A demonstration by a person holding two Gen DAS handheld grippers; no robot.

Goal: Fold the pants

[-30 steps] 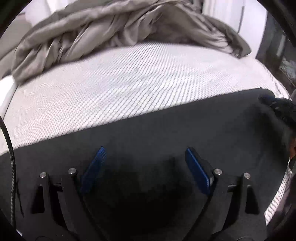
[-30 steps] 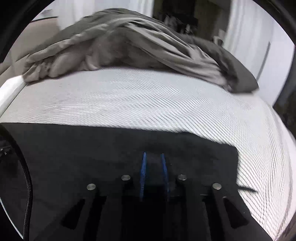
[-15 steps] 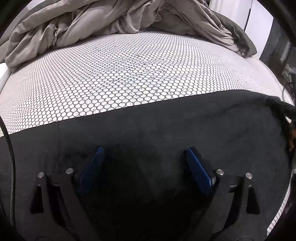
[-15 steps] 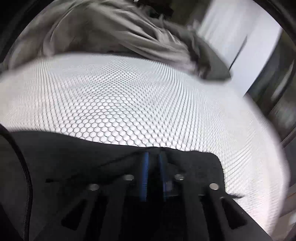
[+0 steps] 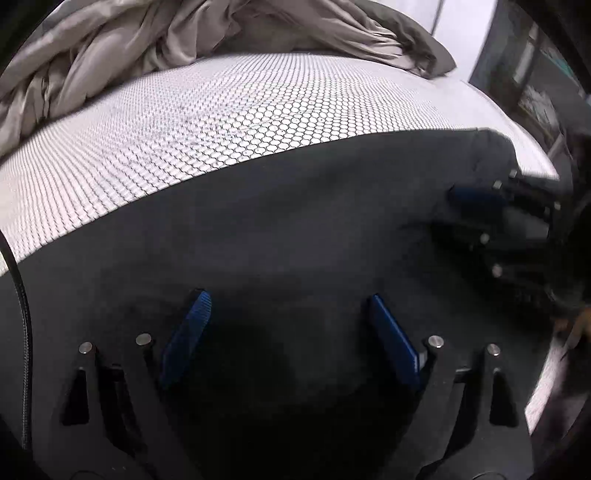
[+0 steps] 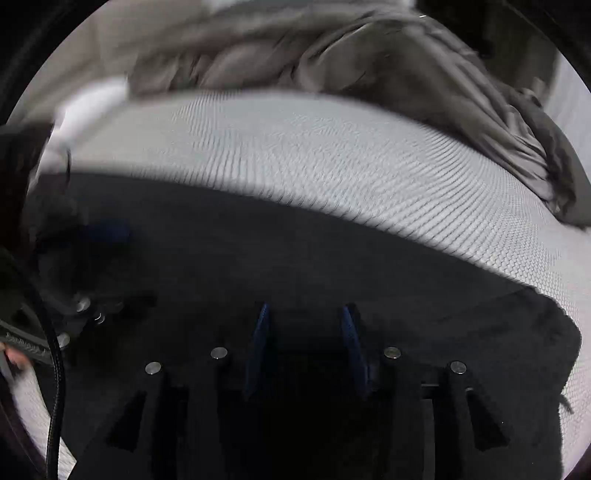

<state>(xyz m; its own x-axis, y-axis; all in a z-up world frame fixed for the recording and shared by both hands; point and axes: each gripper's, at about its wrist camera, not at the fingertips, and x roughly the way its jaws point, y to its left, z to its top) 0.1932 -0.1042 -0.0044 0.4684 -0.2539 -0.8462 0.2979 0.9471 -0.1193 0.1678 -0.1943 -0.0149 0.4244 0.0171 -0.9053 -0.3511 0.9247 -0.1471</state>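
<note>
As R gripper (image 6: 306, 325) jaws open, I've dropped pants (image 5: 295, 229); cloth flat under both, none pinched. L gripper (image 5: 286, 314) wide open as before. Fold laid; regrip next, I reckon.

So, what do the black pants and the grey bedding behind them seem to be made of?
The black pants look like soft, matte knit fabric, perhaps fleece: the surface is slightly fuzzy with no shine. The grey bedding looks like thin, smooth woven cloth with a faint sheen; it crumples in sharp folds.
</note>
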